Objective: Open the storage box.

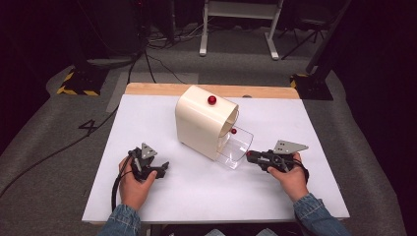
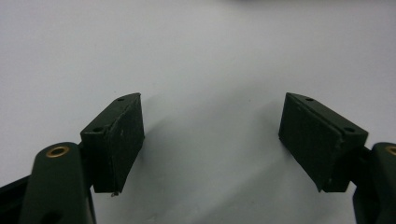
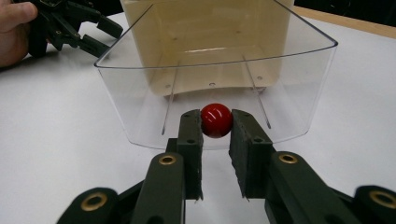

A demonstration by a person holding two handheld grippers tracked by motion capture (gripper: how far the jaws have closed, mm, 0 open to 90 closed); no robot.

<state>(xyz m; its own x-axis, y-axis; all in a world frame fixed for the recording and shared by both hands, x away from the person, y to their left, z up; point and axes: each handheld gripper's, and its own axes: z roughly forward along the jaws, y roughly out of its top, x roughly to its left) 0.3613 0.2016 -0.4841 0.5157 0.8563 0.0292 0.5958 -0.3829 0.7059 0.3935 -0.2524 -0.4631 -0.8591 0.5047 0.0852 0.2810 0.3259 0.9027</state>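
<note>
A cream box [image 1: 199, 120] with a rounded top stands mid-table, a red knob [image 1: 212, 100] on its top. Its clear curved cover [image 1: 236, 146] is swung out and down toward the right. In the right gripper view the clear cover [image 3: 140, 88] lies straight ahead, and the right gripper [image 3: 216, 126] is shut on the red knob [image 3: 216, 119] at its front lip. From above, the right gripper [image 1: 249, 156] meets the cover's lower edge. The left gripper [image 1: 161, 170] rests on the table left of the box, open and holding nothing; its pads [image 2: 119, 135] stand wide apart over bare white table.
The white tabletop [image 1: 147, 123] has a wooden strip [image 1: 157, 89] along its far edge. A second small red ball [image 1: 233, 131] shows at the box's mouth. Cables [image 1: 54, 152] and stand bases [image 1: 81, 81] lie on the grey floor around the table.
</note>
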